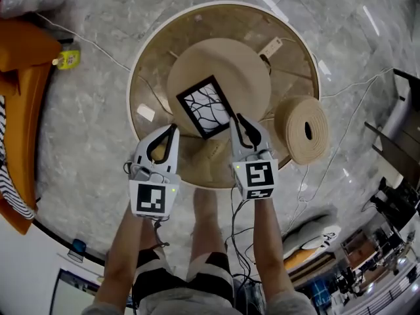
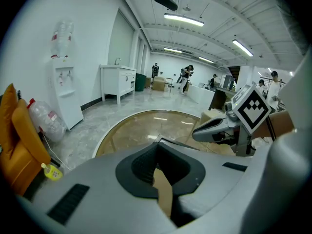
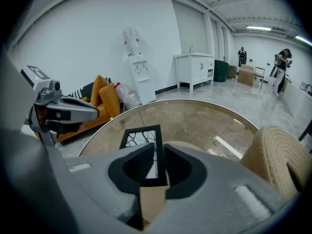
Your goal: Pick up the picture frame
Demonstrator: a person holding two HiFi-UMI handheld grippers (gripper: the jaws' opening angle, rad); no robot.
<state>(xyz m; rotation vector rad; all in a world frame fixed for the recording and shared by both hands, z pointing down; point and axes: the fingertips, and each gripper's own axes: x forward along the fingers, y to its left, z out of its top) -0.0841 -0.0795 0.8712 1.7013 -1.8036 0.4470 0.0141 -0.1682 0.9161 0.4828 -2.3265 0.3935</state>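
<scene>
The picture frame [image 1: 205,107] is black with a branch drawing and lies flat on a tan round disc [image 1: 226,61] at the middle of the round glass table [image 1: 139,71]. My right gripper [image 1: 234,119] hovers at the frame's right edge. In the right gripper view its jaws [image 3: 159,147] stand a narrow gap apart, and the frame's [image 3: 139,136] right border shows through that gap without being pressed. My left gripper [image 1: 173,128] sits just off the frame's lower left corner with its tips together and nothing between them. In the left gripper view [image 2: 157,144] only a thin corner of the frame [image 2: 171,142] shows past them.
A coiled woven roll [image 1: 303,128] rests on the table's right side, close to my right gripper. An orange chair [image 1: 23,90] and a small yellow object [image 1: 67,59] stand on the marble floor at left. Cables trail across the floor. A water dispenser [image 2: 66,94] stands by the far wall.
</scene>
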